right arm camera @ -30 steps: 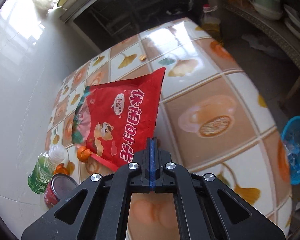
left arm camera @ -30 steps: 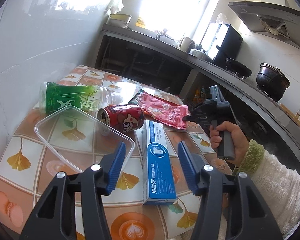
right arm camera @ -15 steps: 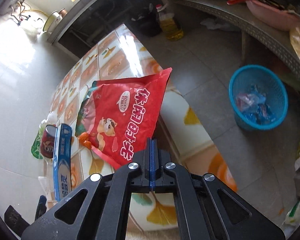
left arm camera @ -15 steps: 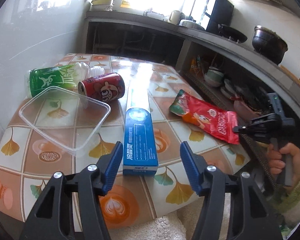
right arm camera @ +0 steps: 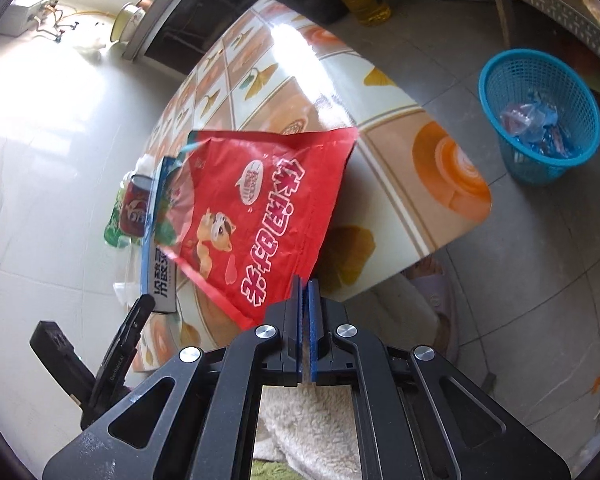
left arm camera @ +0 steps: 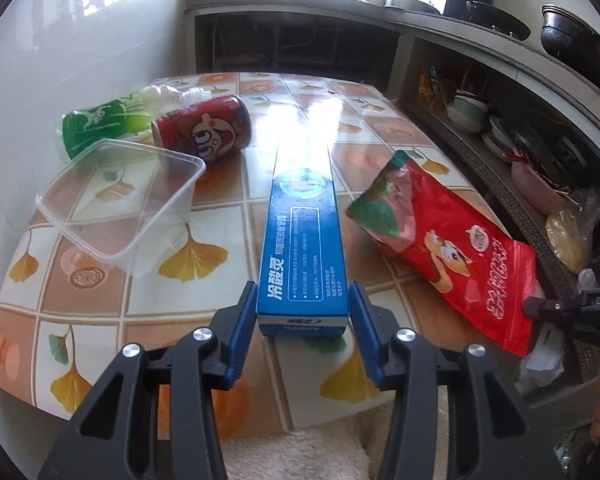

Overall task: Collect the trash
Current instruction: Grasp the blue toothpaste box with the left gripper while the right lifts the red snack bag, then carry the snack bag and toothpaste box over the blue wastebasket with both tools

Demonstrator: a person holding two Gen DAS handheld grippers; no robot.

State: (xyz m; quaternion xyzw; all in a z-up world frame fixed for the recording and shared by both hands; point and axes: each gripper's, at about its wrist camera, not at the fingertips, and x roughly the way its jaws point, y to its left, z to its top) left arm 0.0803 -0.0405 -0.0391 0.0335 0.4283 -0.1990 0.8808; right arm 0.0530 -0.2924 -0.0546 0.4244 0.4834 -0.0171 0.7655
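Room: kitchen with white tiled walls, a long counter with pots along the back, open shelves of bowls at the right
Desk: tiled top [left arm camera: 228,200] patterned with ginkgo leaves and coffee cups, standing against the wall
Floor: grey tiles; a blue mesh basket [right arm camera: 540,116] stands well apart from the desk with wrappers inside
Clutter at the left: clear plastic container [left arm camera: 120,204] tilted on the desk; behind it a red drink can [left arm camera: 204,132] on its side, touching a green-labelled bottle [left arm camera: 104,124] also lying down
In the way: nothing lies between the left hand-held gripper and the box end
Toothpaste box: long blue box [left arm camera: 304,240] lying lengthwise down the middle of the desk, near end at the desk's front edge
Left hand-held gripper: [left arm camera: 302,336] jaws closing, one blue pad on each side of the box's near end, narrow gaps both sides, not yet pressing
Snack bag: red bag [right arm camera: 260,216] with a squirrel picture, lifted above the desk's front corner, just beside the box
Right hand-held gripper: [right arm camera: 305,292] nearly closed, pinching the bag's lower corner
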